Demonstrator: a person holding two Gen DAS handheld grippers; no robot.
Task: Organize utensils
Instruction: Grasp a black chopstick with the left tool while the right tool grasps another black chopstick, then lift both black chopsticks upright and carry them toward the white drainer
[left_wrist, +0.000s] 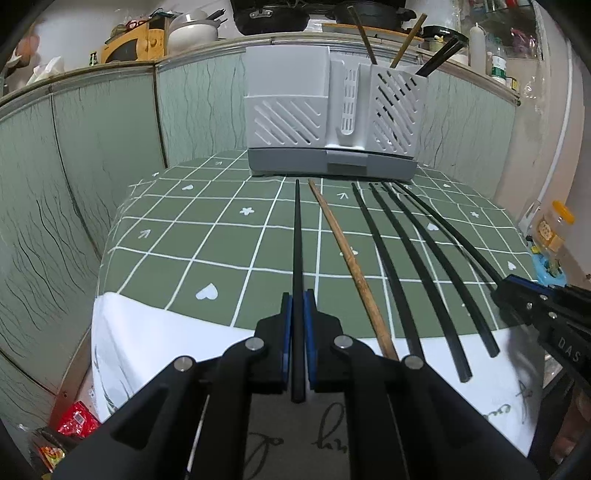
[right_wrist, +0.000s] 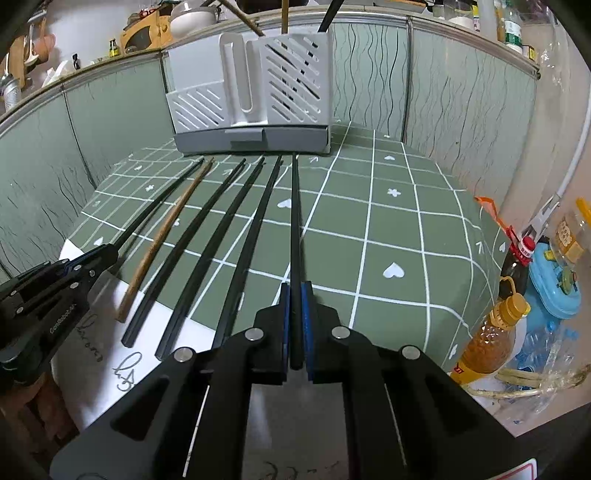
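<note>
Several chopsticks lie side by side on the green checked tablecloth (left_wrist: 221, 236), pointing at a white and grey utensil holder (left_wrist: 332, 118) at the back. My left gripper (left_wrist: 297, 295) is shut on the leftmost black chopstick (left_wrist: 297, 229). Just right of it lies a brown wooden chopstick (left_wrist: 347, 258), then several black chopsticks (left_wrist: 399, 266). In the right wrist view my right gripper (right_wrist: 295, 291) is shut on the rightmost black chopstick (right_wrist: 294, 214). The left gripper (right_wrist: 110, 251) shows at that view's left edge. The holder's (right_wrist: 251, 99) right compartment has a few chopsticks (left_wrist: 369, 40) standing in it.
A green panelled wall (left_wrist: 92, 155) curves round the table's back and left. Right of the table stand an oil bottle (right_wrist: 487, 339), a dark sauce bottle (right_wrist: 517, 266) and a blue plastic item (right_wrist: 554, 295). Pots and jars fill the shelf (left_wrist: 258, 18) above.
</note>
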